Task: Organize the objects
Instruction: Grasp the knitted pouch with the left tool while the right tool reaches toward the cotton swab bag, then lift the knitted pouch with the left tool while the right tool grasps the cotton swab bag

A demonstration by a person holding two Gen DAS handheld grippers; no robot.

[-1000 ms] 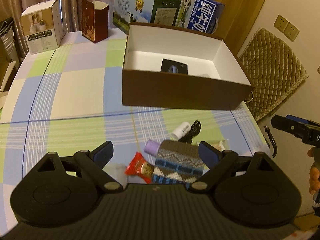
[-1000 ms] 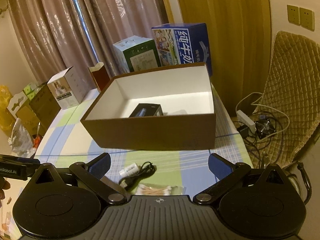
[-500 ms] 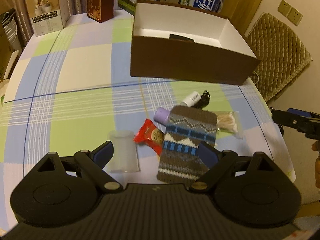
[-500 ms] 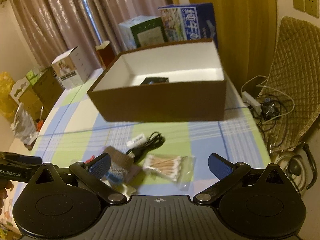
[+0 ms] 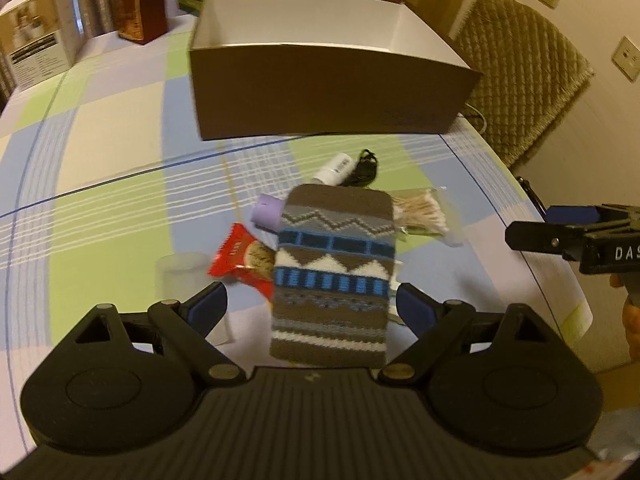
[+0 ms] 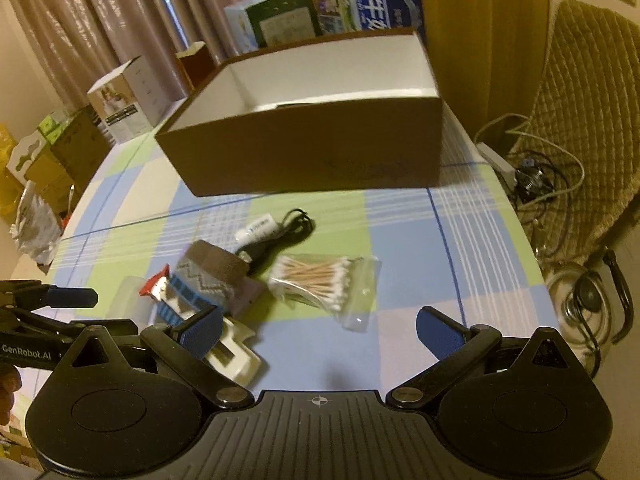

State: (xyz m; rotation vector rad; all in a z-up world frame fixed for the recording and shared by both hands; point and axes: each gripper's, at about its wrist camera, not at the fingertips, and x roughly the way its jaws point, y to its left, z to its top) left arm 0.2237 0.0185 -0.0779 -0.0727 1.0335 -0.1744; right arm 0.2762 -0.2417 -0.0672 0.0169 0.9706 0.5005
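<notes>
A knitted brown, blue and white pouch (image 5: pixel 334 272) lies on the checked tablecloth, over a purple tube (image 5: pixel 267 213) and beside a red snack packet (image 5: pixel 240 262), a clear cup (image 5: pixel 182 274), a white tube (image 5: pixel 335 168), a black cable (image 5: pixel 366 166) and a bag of cotton swabs (image 6: pixel 324 276). A white plastic piece (image 6: pixel 236 354) lies near my right gripper's left finger. My left gripper (image 5: pixel 312 306) is open, its fingers on either side of the pouch's near end. My right gripper (image 6: pixel 318 330) is open and empty. An open brown box (image 5: pixel 332 84) stands behind.
Cartons (image 6: pixel 340 4) stand behind the box, and a white box (image 5: pixel 34 48) and a dark red box (image 5: pixel 138 8) at the far left. A quilted chair (image 5: pixel 524 88) stands right of the table. Cables and a power strip (image 6: pixel 520 172) lie on the floor.
Both grippers have drawn back from the box and come lower over the pile of small objects. The pouch now lies between my left gripper's fingers. Both stay open.
</notes>
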